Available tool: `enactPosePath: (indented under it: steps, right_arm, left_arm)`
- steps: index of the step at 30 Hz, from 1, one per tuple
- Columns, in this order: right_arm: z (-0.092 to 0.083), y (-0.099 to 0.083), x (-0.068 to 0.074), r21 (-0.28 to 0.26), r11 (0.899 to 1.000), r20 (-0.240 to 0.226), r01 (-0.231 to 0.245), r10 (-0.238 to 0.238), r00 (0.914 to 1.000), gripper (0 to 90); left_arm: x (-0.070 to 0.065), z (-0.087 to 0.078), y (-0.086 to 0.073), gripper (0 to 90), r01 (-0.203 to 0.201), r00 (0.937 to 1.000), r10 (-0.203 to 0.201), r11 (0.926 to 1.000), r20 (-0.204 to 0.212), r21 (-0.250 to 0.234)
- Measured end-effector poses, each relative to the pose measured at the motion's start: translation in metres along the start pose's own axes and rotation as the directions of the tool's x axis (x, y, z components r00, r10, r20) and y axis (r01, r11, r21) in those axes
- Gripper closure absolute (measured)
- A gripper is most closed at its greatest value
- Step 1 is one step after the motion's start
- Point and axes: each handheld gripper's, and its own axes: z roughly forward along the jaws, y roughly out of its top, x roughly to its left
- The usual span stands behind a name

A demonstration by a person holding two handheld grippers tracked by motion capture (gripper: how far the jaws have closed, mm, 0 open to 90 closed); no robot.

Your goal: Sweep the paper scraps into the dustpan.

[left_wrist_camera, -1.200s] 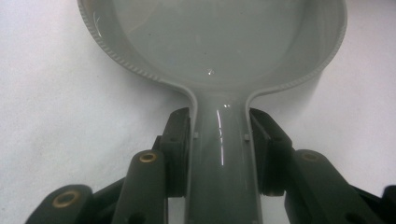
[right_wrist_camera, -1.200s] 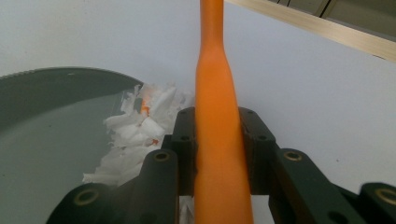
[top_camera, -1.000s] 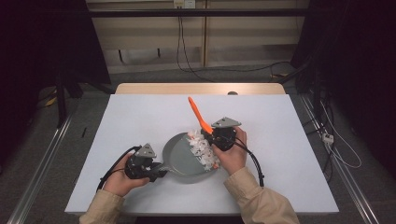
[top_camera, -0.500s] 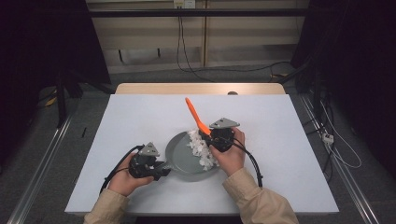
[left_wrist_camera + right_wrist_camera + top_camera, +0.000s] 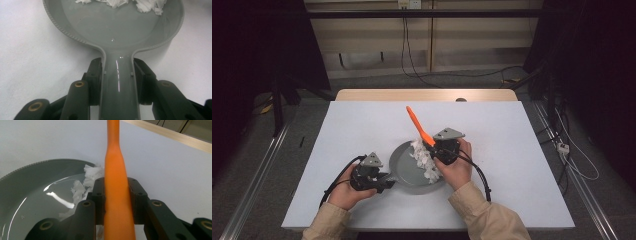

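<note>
A grey pan (image 5: 408, 166) lies on the white table, its bowl holding white paper scraps (image 5: 424, 159) along the right side. My left gripper (image 5: 383, 183) is shut on the pan's handle (image 5: 118, 85), with a jaw pressed to each side of it. The scraps (image 5: 117, 3) lie at the far rim of the pan (image 5: 115, 27). My right gripper (image 5: 437, 150) is shut on an orange tool handle (image 5: 416, 122) that slants up and to the back left over the pan's right edge. The orange handle (image 5: 116, 187) runs between that gripper's jaws, above pan (image 5: 32, 192) and scraps (image 5: 85, 183).
The white table top (image 5: 512, 150) spreads wide on every side of the pan. A wooden strip (image 5: 427, 95) runs along its back edge. Cables trail from both grippers toward the front edge, and more cables lie on the floor at the right (image 5: 562, 147).
The orange tool handle has drifted a little to the left with my right gripper. The pan and my left gripper stay where they were.
</note>
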Motion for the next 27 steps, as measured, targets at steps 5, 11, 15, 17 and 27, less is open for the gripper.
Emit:
enactPosePath:
  steps: [5, 11, 15, 17, 27]
  right_arm:
    - [-0.002, 0.002, 0.004, -0.014, 1.0, -0.022, 0.0, 0.0, 0.9998, 71.6]
    - [-0.002, 0.004, 0.013, -0.019, 1.0, -0.063, 0.009, -0.01, 0.998, 71.6]
    - [-0.002, 0.005, 0.017, -0.022, 1.0, -0.081, 0.017, -0.018, 0.9966, 71.6]
    - [-0.002, 0.005, 0.017, -0.026, 1.0, -0.095, 0.012, -0.014, 0.9954, 71.6]
    - [-0.017, 0.015, 0.006, -0.079, 0.996, -0.096, -0.029, 0.021, 0.9952, 71.6]
  left_arm:
    - [0.0, 0.0, 0.0, 62.5, 0.001, 1.0, -0.001, 1.0, 0.0, 0.0]
    - [0.0, 0.0, 0.0, 62.5, 0.002, 1.0, -0.002, 1.0, 0.001, -0.001]
    - [0.0, 0.0, 0.0, 62.5, 0.003, 1.0, -0.003, 1.0, 0.002, -0.001]
    - [0.0, 0.0, 0.0, 62.5, 0.003, 1.0, -0.003, 1.0, 0.001, -0.001]
    - [0.001, -0.001, -0.001, 62.5, 0.005, 1.0, -0.005, 1.0, 0.002, -0.003]
